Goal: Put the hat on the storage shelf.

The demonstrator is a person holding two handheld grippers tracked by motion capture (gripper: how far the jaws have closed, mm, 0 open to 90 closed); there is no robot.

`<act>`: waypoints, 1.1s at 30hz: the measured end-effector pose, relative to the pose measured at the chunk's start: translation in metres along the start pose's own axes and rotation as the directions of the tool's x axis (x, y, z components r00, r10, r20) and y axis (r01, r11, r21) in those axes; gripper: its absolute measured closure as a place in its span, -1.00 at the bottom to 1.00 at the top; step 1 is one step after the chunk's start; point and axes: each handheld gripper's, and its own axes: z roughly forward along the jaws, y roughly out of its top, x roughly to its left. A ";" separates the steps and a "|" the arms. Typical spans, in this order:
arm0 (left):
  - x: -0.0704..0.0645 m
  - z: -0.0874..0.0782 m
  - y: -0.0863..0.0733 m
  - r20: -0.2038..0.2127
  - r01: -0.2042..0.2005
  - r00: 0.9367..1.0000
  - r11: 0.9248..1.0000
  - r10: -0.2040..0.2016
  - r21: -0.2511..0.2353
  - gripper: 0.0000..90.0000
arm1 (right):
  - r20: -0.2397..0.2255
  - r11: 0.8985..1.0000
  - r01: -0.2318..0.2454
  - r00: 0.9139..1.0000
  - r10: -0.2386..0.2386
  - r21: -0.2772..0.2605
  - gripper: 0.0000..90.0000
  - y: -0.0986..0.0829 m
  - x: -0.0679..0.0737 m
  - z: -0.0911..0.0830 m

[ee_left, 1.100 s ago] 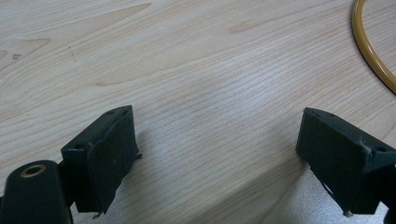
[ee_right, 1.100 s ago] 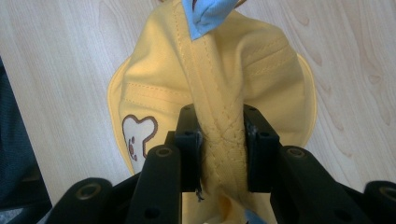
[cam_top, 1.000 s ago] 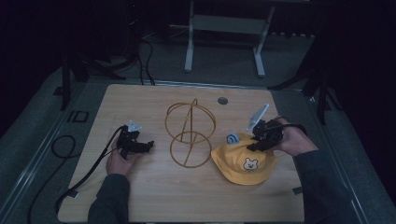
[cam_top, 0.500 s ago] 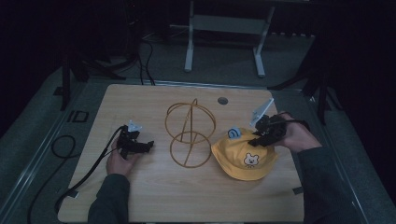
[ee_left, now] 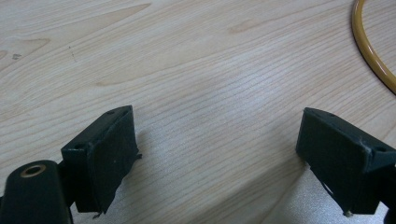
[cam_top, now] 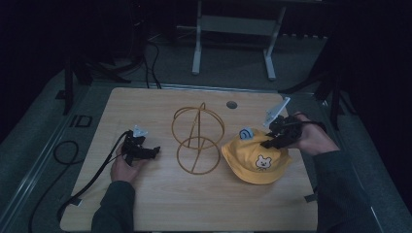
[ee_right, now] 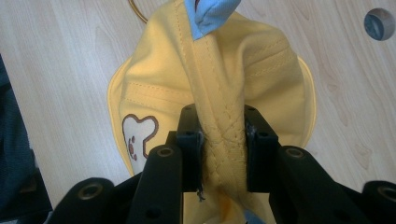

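A yellow child's hat point(cam_top: 255, 158) with a bear face and small blue ear point(cam_top: 246, 133) lies right of centre on the wooden table point(cam_top: 155, 204). My right gripper point(cam_top: 268, 143) is shut on a pinched fold of the hat's crown; the yellow hat point(ee_right: 215, 93) bunches up between the jaws of the right gripper point(ee_right: 223, 149). A gold wire stand point(cam_top: 197, 138) of rings rises mid-table. My left gripper point(cam_top: 154, 149) rests low on the table left of the stand, open, with bare wood between the jaws of the left gripper point(ee_left: 217, 158). The stand's base ring point(ee_left: 371, 46) curves at top right.
A round grommet hole point(cam_top: 231, 104) sits near the table's far edge, also seen as the hole point(ee_right: 379, 23). A black cable point(cam_top: 73, 160) trails off the left side. A metal frame point(cam_top: 233, 29) stands on the floor beyond the table.
My right gripper has pulled the hat's crown slightly right and up, and the hat has shifted with it. The left gripper has stayed put.
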 end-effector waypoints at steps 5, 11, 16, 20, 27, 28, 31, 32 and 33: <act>0.000 0.000 0.000 0.000 0.000 1.000 1.000 0.000 0.000 -0.73 | 0.004 1.000 -0.003 1.000 0.003 -0.001 0.61 0.000 -0.001 -0.004; 0.000 0.000 0.000 0.000 0.000 1.000 1.000 0.000 0.000 -0.73 | 0.012 1.000 -0.011 1.000 0.011 -0.005 0.61 0.000 -0.003 -0.007; 0.000 0.000 0.000 0.000 0.000 1.000 1.000 0.000 0.000 -0.73 | 0.019 1.000 -0.014 1.000 0.014 -0.011 0.61 0.000 -0.006 -0.013; 0.000 0.000 0.000 0.000 0.000 1.000 1.000 0.000 0.000 -0.73 | 0.020 1.000 -0.012 1.000 0.013 -0.018 0.61 0.001 -0.006 -0.015; 0.000 0.000 0.000 0.000 0.000 1.000 1.000 0.000 0.000 -0.73 | 0.023 1.000 -0.007 1.000 0.008 -0.026 0.62 0.005 -0.007 -0.020; 0.000 0.000 0.000 0.000 0.000 1.000 1.000 0.000 0.000 -0.73 | 0.022 1.000 -0.008 1.000 0.009 -0.027 0.61 0.005 -0.007 -0.021; 0.000 0.000 0.000 0.000 0.000 1.000 1.000 0.000 0.000 -0.73 | 0.023 1.000 -0.007 1.000 0.008 -0.031 0.61 0.005 -0.007 -0.024; 0.000 0.000 0.000 0.000 0.000 1.000 1.000 0.000 0.000 -0.73 | 0.024 0.999 -0.008 1.000 0.008 -0.034 0.62 0.005 -0.007 -0.025; 0.000 0.000 0.000 0.000 0.000 1.000 1.000 0.000 0.000 -0.73 | 0.025 0.999 -0.004 1.000 0.005 -0.034 0.62 0.005 -0.007 -0.026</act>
